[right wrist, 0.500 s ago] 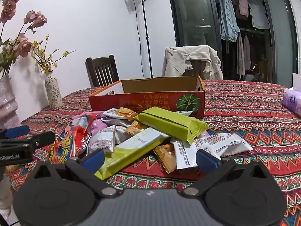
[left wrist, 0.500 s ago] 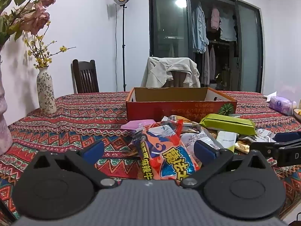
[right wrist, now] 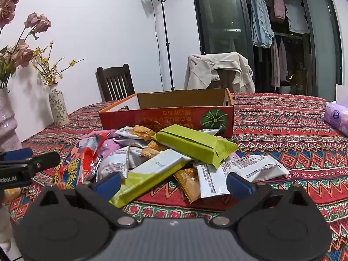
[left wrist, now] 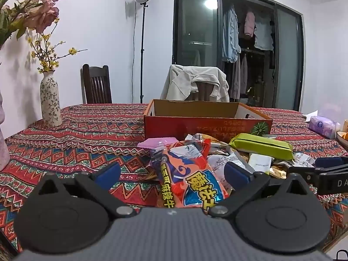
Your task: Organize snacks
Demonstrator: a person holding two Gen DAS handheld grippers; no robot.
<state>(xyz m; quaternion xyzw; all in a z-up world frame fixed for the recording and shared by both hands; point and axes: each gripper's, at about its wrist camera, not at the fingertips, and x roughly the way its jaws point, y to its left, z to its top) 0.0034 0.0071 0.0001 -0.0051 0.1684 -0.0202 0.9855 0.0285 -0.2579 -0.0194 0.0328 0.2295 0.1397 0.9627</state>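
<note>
A pile of snack packets lies on the patterned tablecloth in front of an open orange cardboard box. An orange-and-blue snack bag sits at the pile's left, a green packet near the box, a long green-and-white packet and white sachets at the front. My left gripper is open, its blue pads astride the orange bag without touching it. My right gripper is open just short of the long packet and sachets, holding nothing.
Two flower vases stand at the table's left. A purple tissue pack lies at the right. Two chairs, one draped with a beige jacket, stand behind the table, beside a lamp stand.
</note>
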